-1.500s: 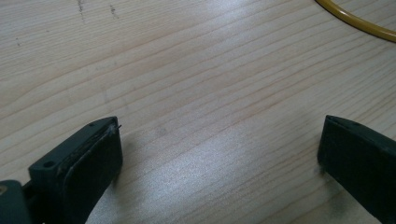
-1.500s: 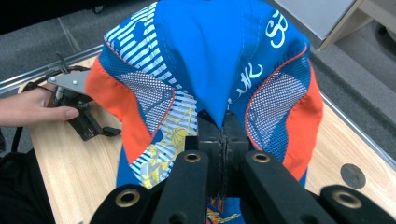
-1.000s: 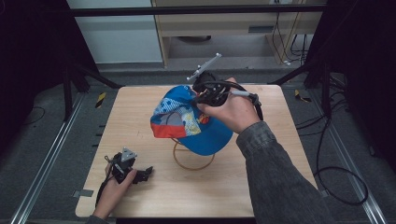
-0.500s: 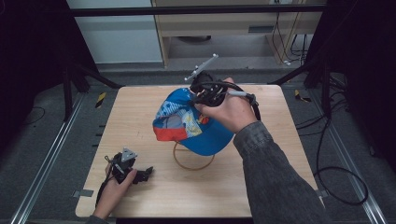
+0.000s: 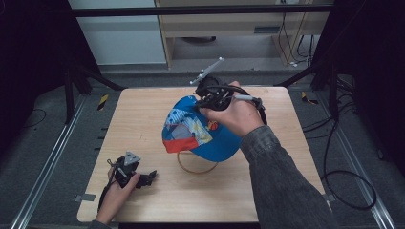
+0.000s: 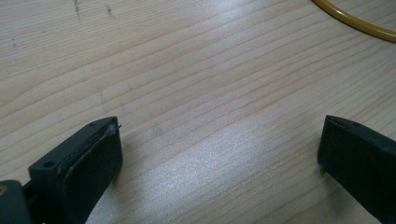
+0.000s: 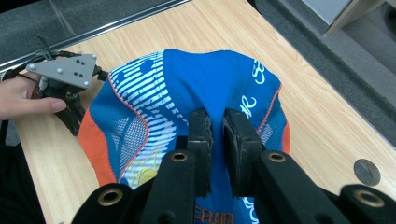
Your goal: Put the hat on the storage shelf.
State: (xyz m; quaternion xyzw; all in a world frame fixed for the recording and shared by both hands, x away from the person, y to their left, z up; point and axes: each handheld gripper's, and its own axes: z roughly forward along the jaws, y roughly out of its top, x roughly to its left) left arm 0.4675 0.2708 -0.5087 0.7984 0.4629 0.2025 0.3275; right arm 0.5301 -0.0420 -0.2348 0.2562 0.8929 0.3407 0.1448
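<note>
A blue cap (image 5: 215,138) with white stripes and orange trim hangs over a yellow ring (image 5: 198,166) lying on the wooden table (image 5: 143,119). My right gripper (image 5: 199,107) comes down on the cap's crown from behind. In the right gripper view a fold of the cap (image 7: 154,93) stands between the narrow jaws of the right gripper (image 7: 217,119); they have just been opening slightly but still pinch the fabric. My left gripper (image 5: 147,177) rests on the table at the front left. Its jaws stand wide over bare wood (image 6: 219,140), with the ring's edge (image 6: 355,23) beyond them.
A small dark round disc (image 7: 366,171) lies on the tabletop near one edge. Black frame legs and cables stand on the floor around the table. A pale cabinet (image 5: 215,38) stands behind it.
The cap sits a touch lower than a second ago. Both hands have kept their places.
</note>
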